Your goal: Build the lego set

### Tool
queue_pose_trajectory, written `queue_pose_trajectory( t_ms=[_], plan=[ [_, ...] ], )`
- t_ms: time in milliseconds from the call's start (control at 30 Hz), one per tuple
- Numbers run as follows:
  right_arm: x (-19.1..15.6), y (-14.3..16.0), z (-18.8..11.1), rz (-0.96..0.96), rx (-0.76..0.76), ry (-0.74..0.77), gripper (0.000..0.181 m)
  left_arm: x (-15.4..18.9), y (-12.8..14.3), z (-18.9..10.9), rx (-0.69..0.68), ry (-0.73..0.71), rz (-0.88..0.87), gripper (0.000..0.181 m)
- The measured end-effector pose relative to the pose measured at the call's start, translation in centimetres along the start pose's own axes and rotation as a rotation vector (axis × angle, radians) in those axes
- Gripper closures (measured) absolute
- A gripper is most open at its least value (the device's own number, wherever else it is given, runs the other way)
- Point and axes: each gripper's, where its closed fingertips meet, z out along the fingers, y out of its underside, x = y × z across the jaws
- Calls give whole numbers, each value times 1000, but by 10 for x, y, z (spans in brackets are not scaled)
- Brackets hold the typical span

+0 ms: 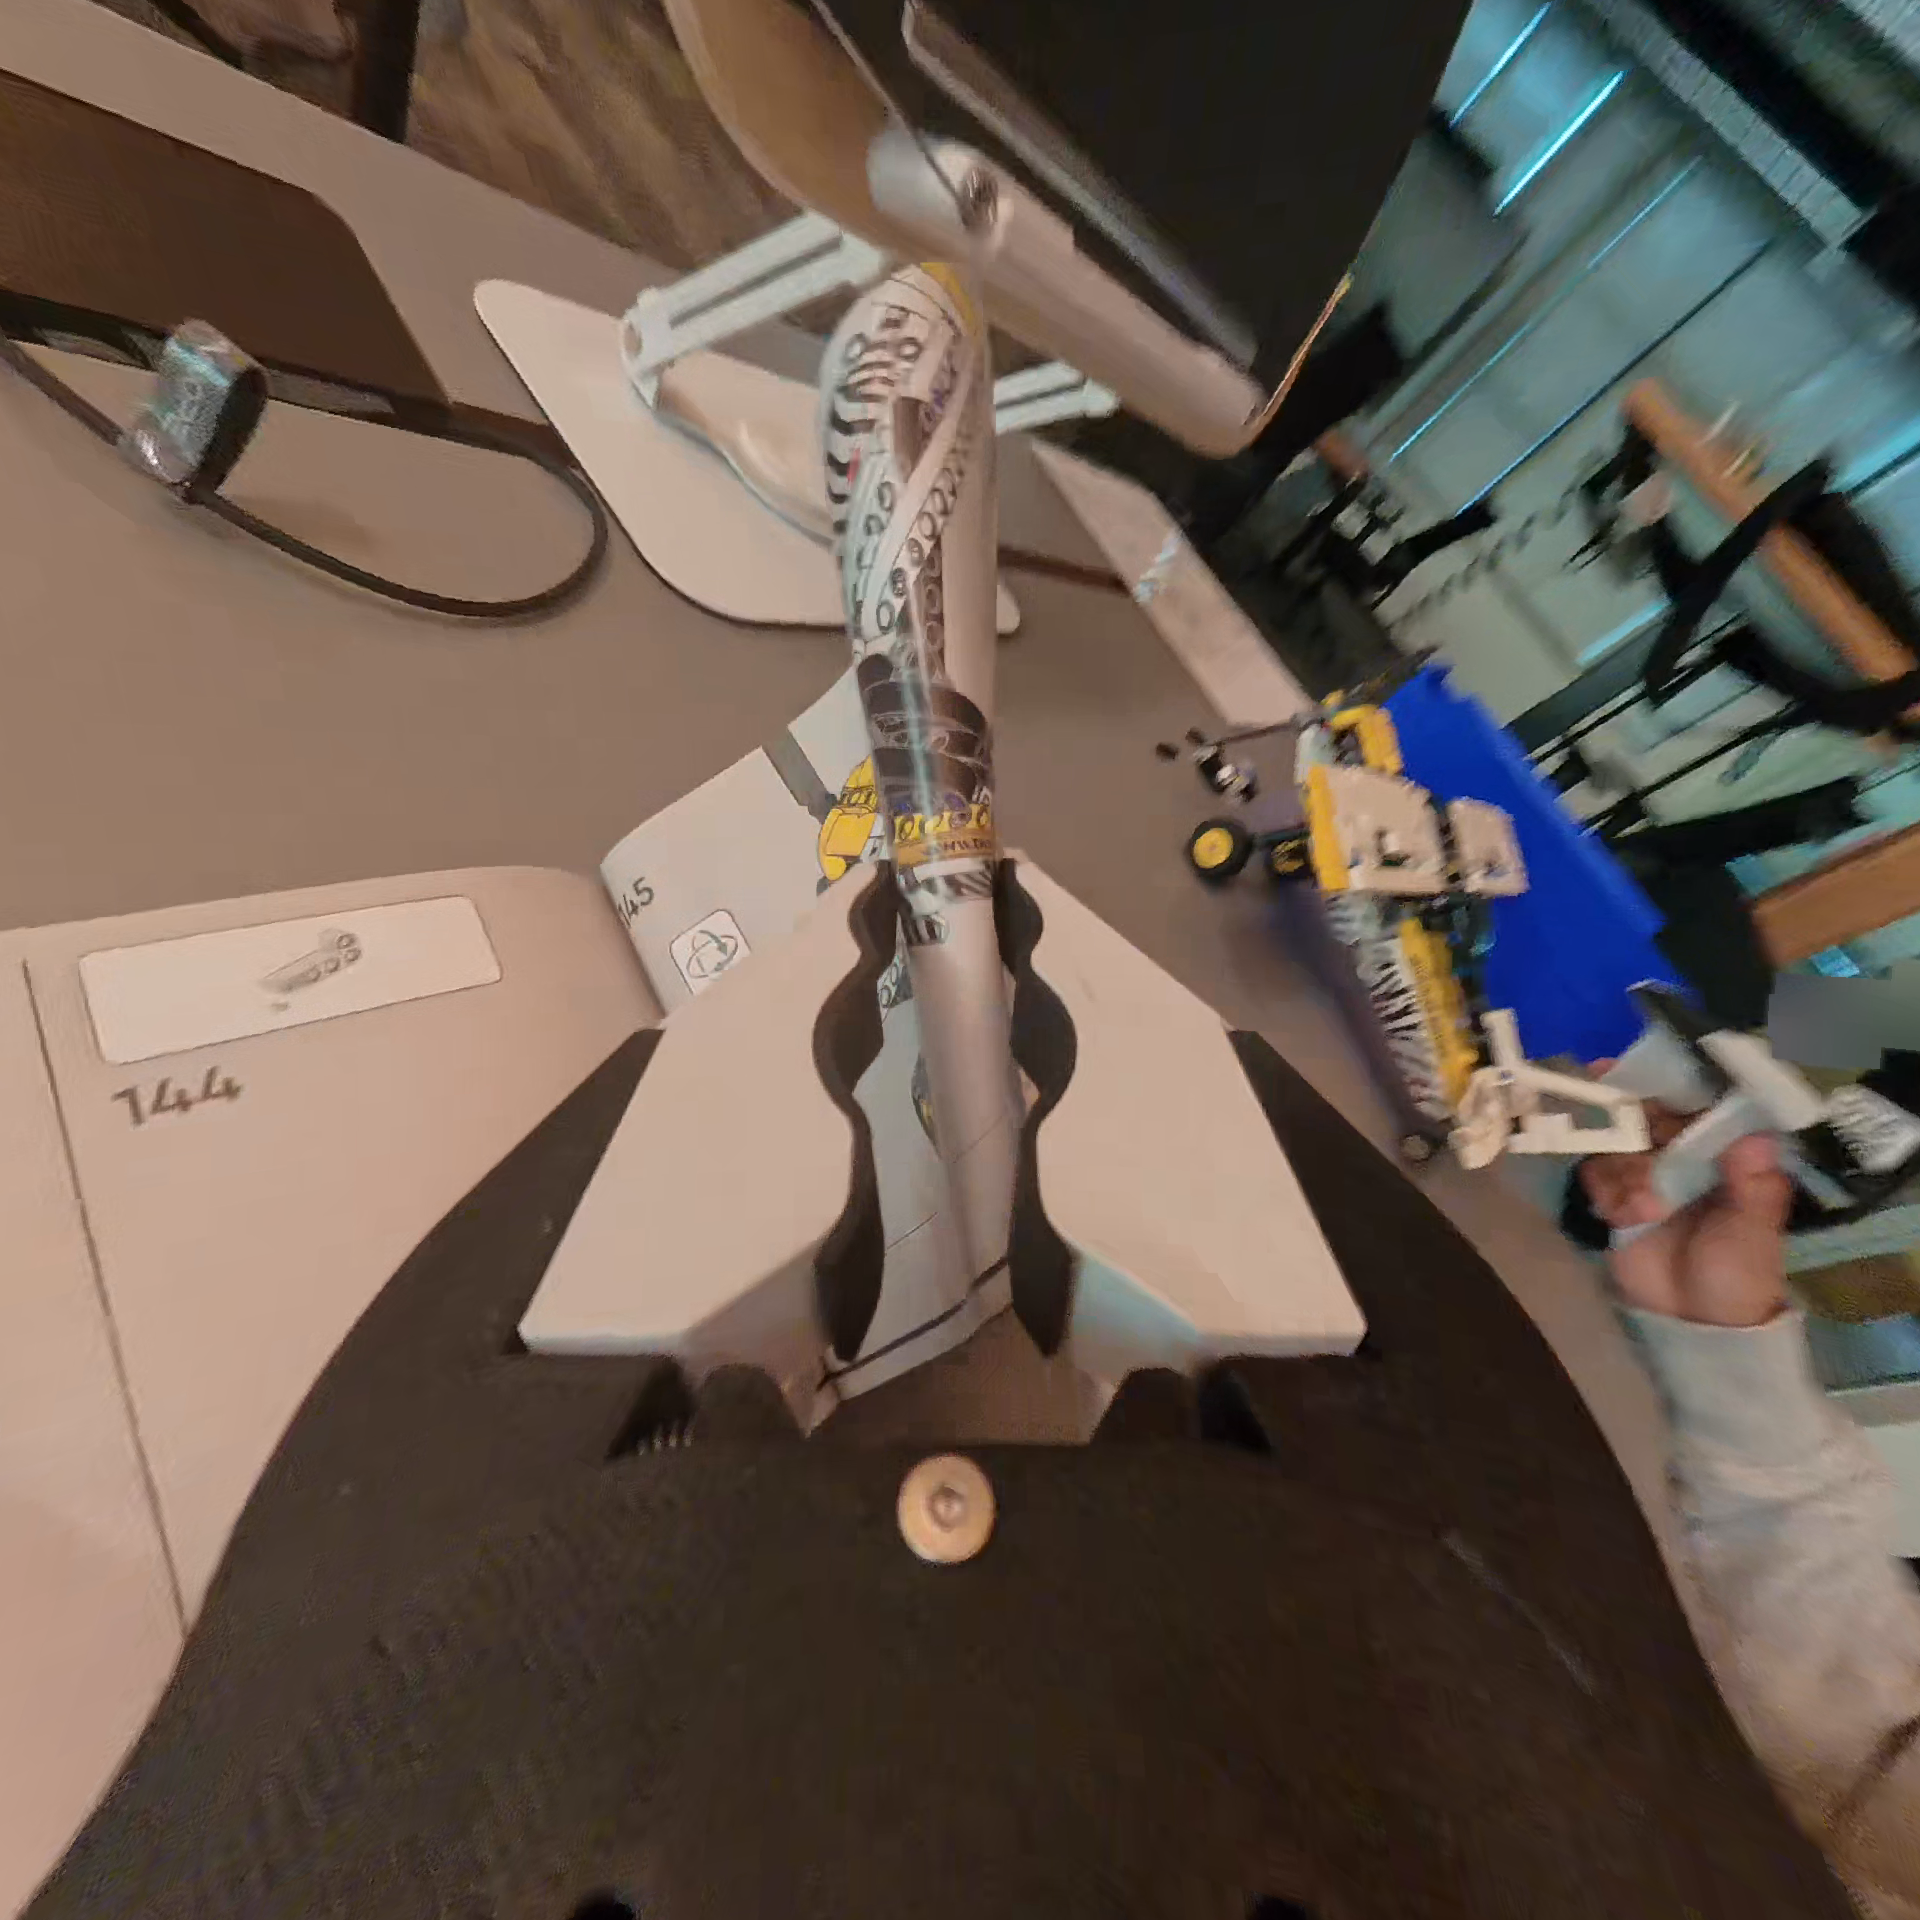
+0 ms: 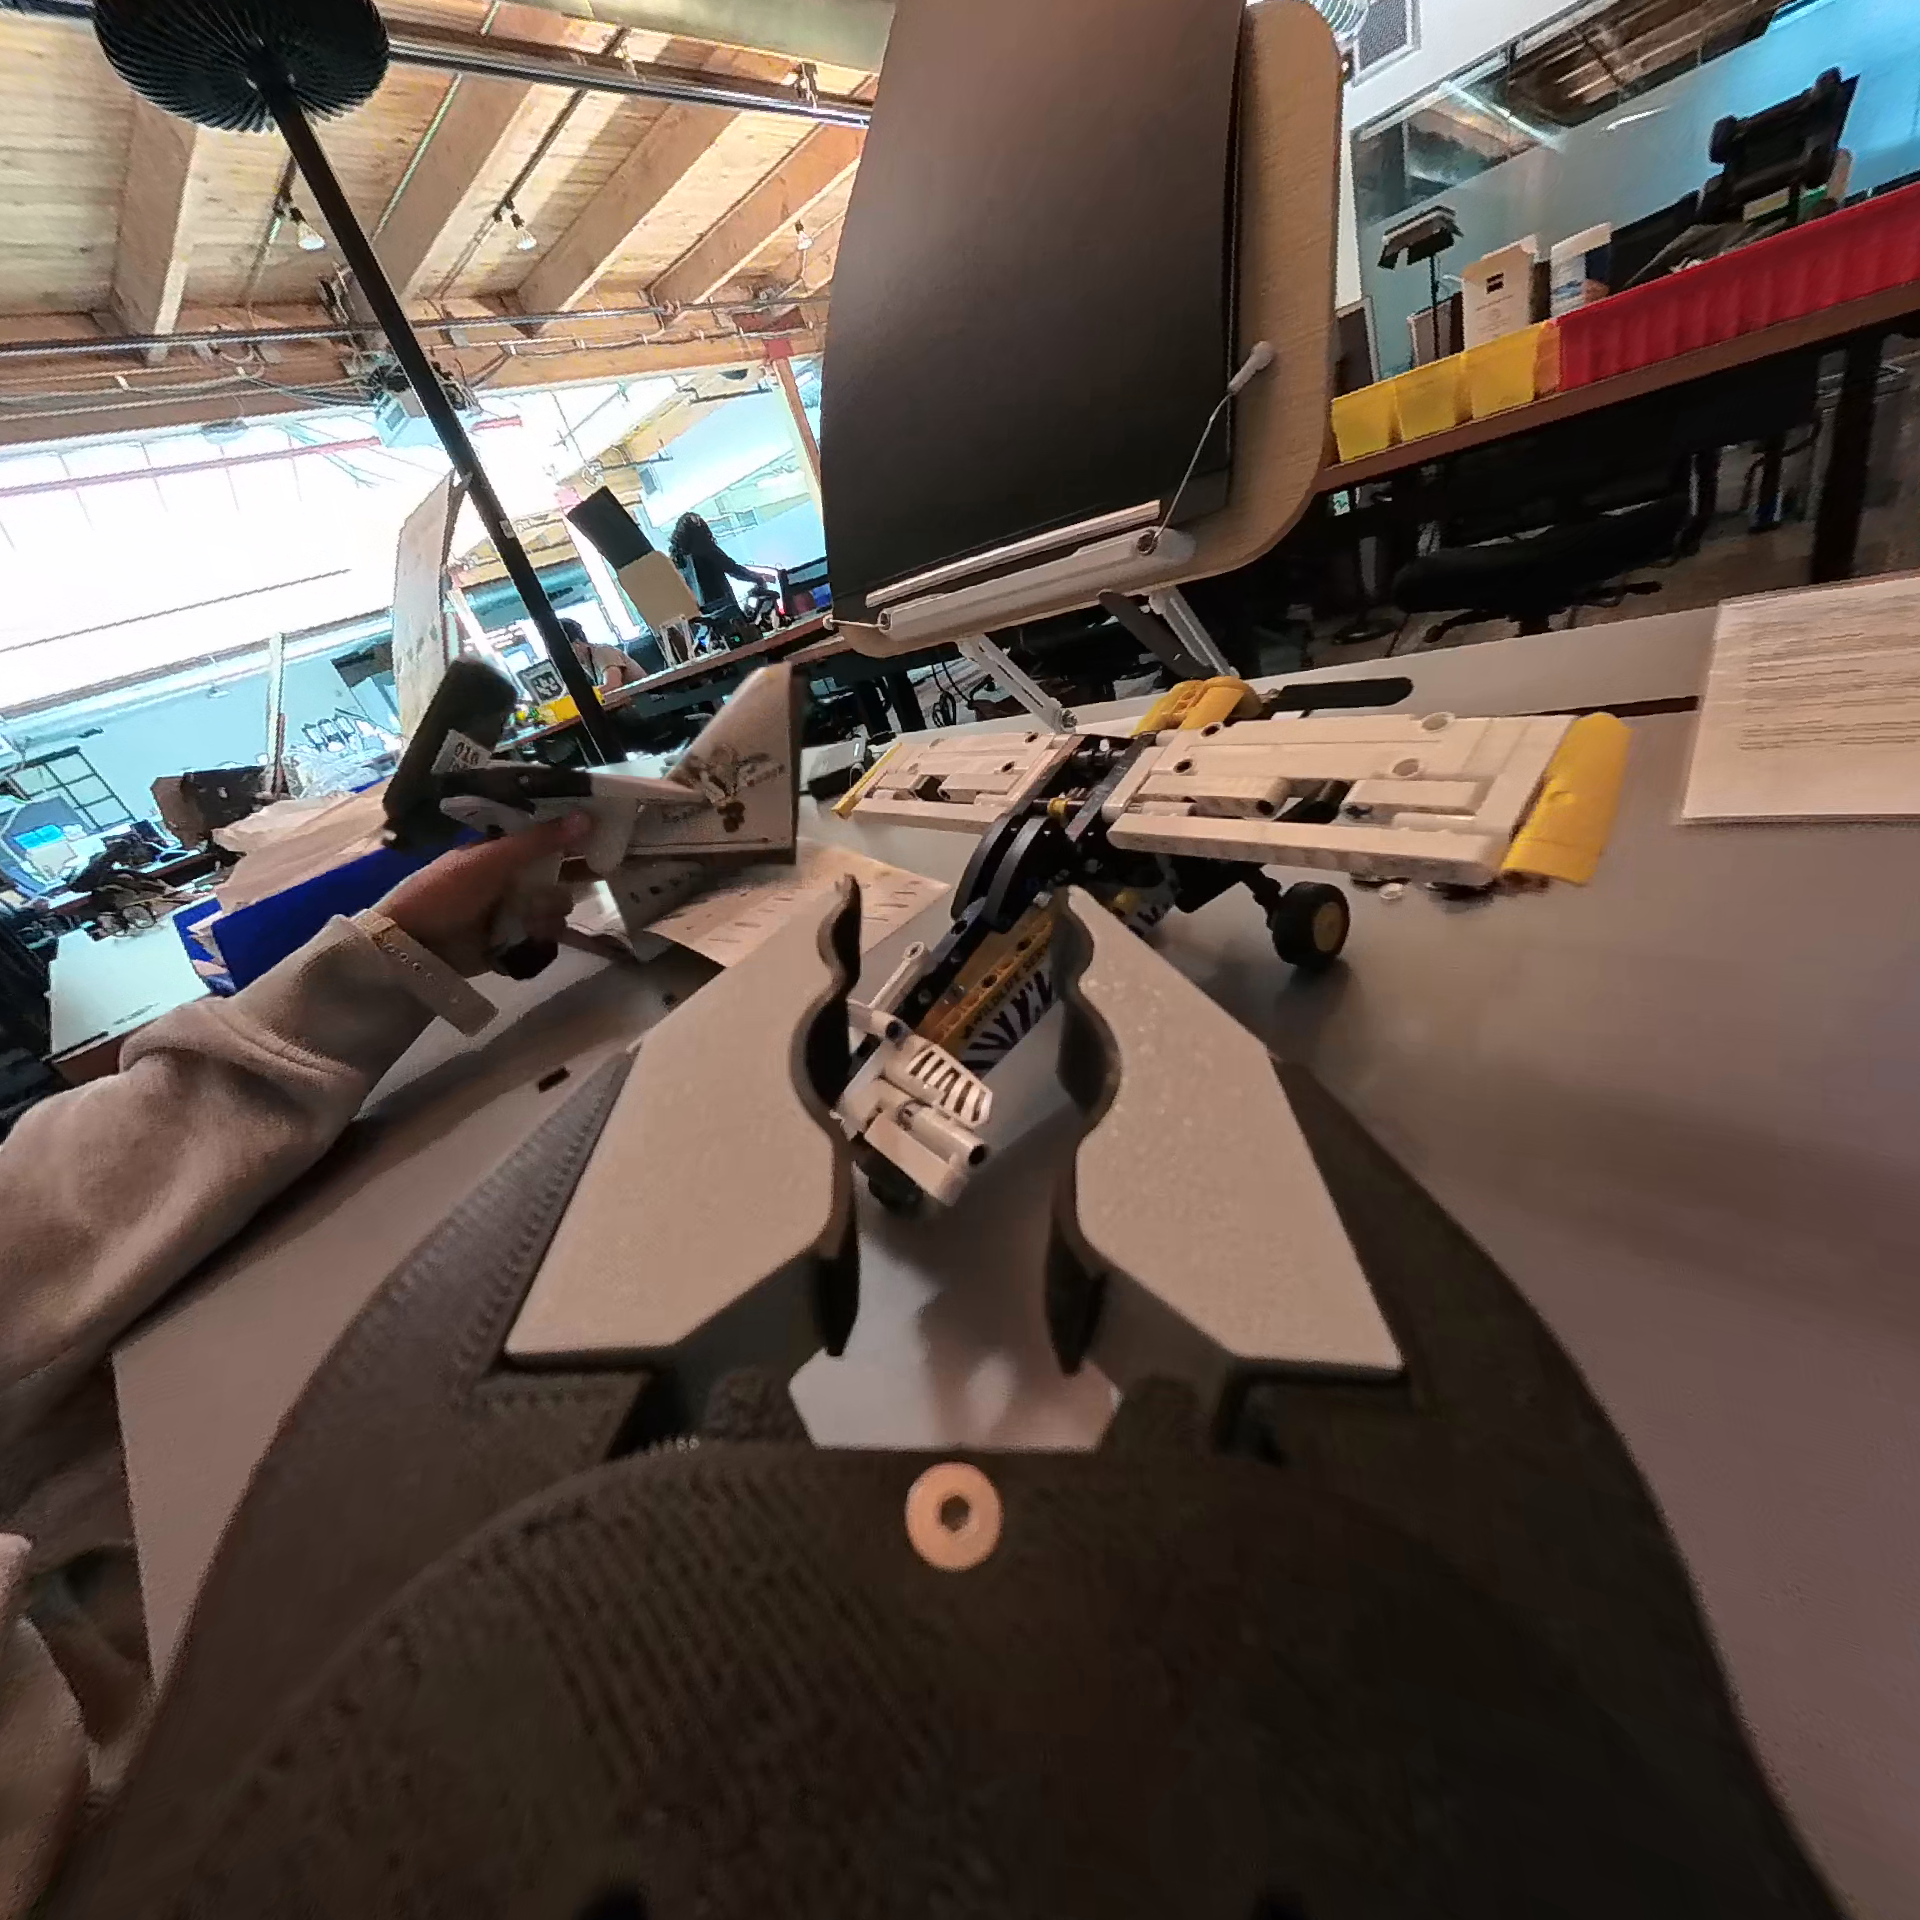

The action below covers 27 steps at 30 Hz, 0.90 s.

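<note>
My two wrist cameras low over the table (image 2: 1558, 1091), close, both sharing the plane model (image 1: 1392, 883) at two o'clock.

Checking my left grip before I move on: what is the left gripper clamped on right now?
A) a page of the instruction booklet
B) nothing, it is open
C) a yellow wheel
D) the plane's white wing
A: in the left wrist view the left gripper is shut on a curled page of the instruction booklet, lifted off the open booklet, while the lego plane sits off to the right.
</note>
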Motion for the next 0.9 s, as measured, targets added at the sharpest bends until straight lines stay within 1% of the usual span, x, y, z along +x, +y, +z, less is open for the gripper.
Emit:
queue_pose_trajectory(
  t_ms=[100,167,267,500,533,567,633,667,700,733,767,800,867,900],
  plan=[
    [-1,0,0,5,1,-5,145,-3,-9,-16,51,117,-133,151],
    [-2,1,0,4,-4,-8,145,-6,-12,-25,68,174,-172,146],
    [-2,2,1,1,-9,-8,145,-7,-10,-30,48,223,-172,145],
    [-2,2,1,9,-9,-8,144,9,-1,-23,-21,280,-122,140],
    [-2,2,1,9,-9,-8,145,12,0,-23,-24,299,-122,141],
    [-2,2,1,9,-9,-8,145,13,1,-24,-34,311,-130,147],
    [-2,2,1,11,-9,-9,144,8,8,-22,-65,280,-120,172],
    [-2,2,1,13,-9,-10,144,6,10,-21,-76,267,-109,175],
    [-2,2,1,14,-9,-11,144,7,11,-19,-77,269,-109,173],
    [-2,2,1,14,-8,-11,144,12,9,-18,-63,287,-112,169],
    [-2,2,1,14,-7,-11,144,18,7,-16,-44,300,-109,158],
    [-2,2,1,14,-7,-11,144,23,8,-10,-41,286,-91,140],
    [-2,2,1,15,-9,-10,143,36,22,8,-99,208,27,108],
    [-1,2,1,15,-10,-10,143,43,36,19,-159,155,125,106]
  ],
)
